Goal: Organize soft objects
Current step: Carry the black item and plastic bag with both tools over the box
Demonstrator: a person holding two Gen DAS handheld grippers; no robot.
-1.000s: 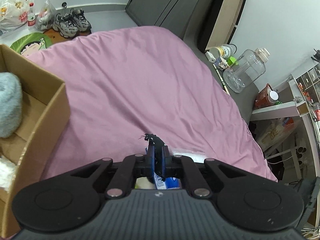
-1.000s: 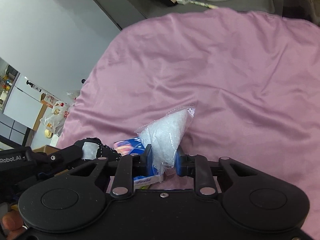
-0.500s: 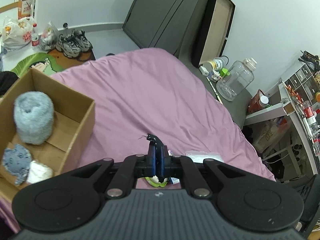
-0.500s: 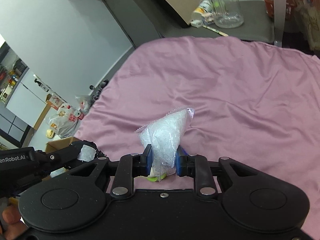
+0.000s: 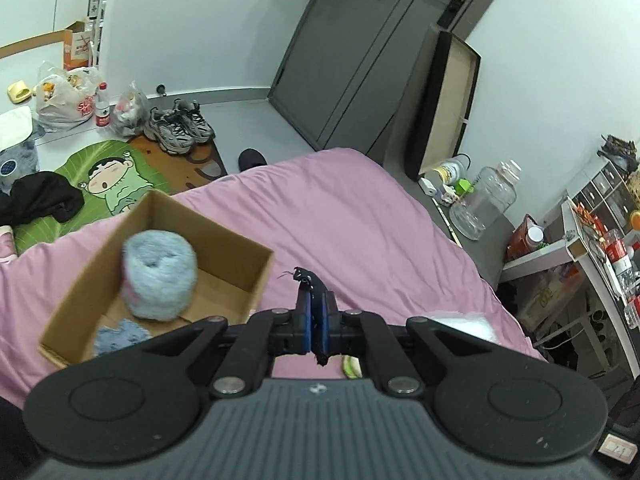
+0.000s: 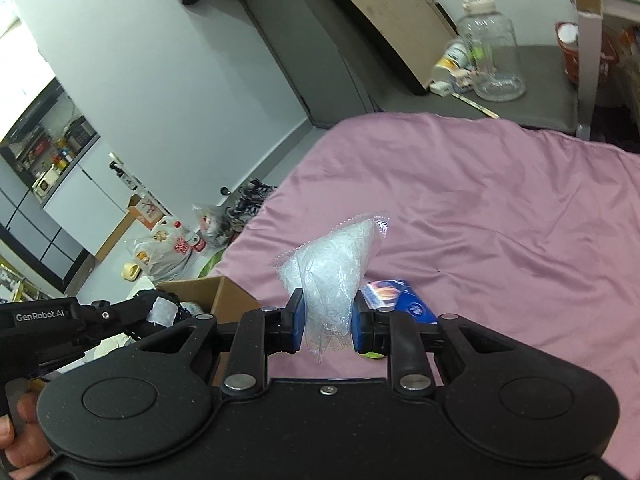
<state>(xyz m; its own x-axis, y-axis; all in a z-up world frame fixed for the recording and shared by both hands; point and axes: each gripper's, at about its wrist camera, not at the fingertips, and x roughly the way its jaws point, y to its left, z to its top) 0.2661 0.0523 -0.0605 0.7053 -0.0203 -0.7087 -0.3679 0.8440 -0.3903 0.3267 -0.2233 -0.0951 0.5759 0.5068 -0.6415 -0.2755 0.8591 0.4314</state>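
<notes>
My left gripper is shut on a thin black cord that sticks up between its pads, held above the pink bed. A cardboard box lies just to its left, holding a fluffy grey-blue roll and a grey cloth. My right gripper is shut on a clear plastic bag of white stuffing, lifted above the bed; the bag also shows in the left wrist view. The left gripper and the box show at left in the right wrist view.
A blue packet and a green-white item lie on the pink bedsheet. A bedside stand with a clear jar is at the right. Shoes, bags and a green mat are on the floor beyond the bed.
Both grippers have risen and pulled back from the bed with their loads. The box has come more fully into the left wrist view, and the blue packet is uncovered below the right gripper.
</notes>
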